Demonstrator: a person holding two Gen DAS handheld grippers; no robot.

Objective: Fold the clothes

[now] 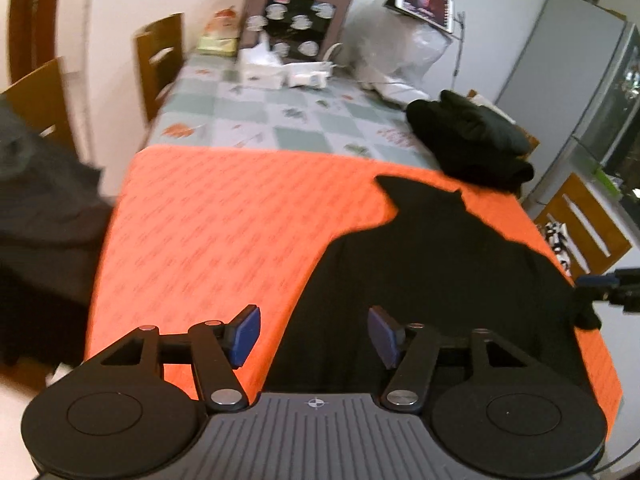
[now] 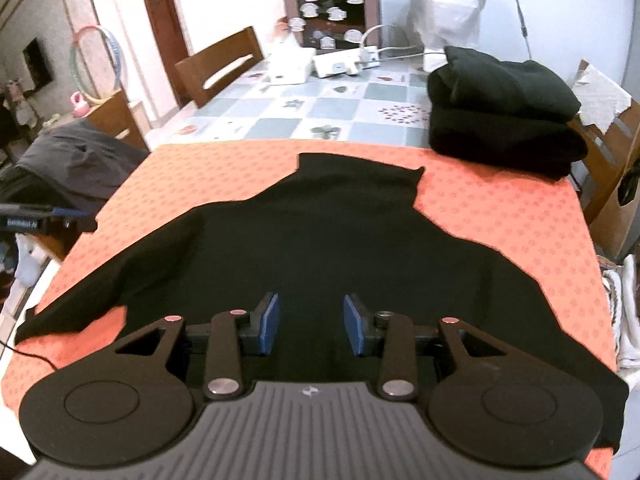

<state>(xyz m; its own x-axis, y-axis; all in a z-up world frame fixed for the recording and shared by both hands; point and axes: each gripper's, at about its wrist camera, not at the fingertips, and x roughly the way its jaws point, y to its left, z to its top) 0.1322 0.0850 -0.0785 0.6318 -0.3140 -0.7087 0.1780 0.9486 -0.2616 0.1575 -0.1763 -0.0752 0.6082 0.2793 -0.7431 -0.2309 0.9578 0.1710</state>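
Black garment (image 2: pixel 320 240): one item, dark high-necked top, spread flat on the orange mat (image 2: pixel 500 208) at the near end of the worktop (image 2: pixel 332 108). Collar points toward the far end; one sleeve trails to the near-left corner of the mat in the right wrist view. I read the flat, centred lay as preparation, so that the sides can be turned in evenly.

Left claw (image 1: pixel 314 334): jaws stand apart, nothing between the pads. It hangs over the garment's left edge, where black cloth meets orange, and I judge it is placed there to take that side next.

Right claw (image 2: pixel 310 326): jaws part-way apart, empty, poised over the garment's lower body. The cloth beneath lies flat and unpinched.

Folded stack (image 2: pixel 504 116): two dark pieces piled at the mat's far right corner, likely kept there so finished items stay clear of the working area.

Dark heap (image 2: pixel 76 160): crumpled cloth off the left side of the worktop near a wooden chair (image 2: pixel 220 66); I take it for pieces awaiting their turn.

Far end: white boxes (image 2: pixel 290 66), a brown appliance (image 2: pixel 330 4), a tablet on a stand (image 1: pixel 426 2).
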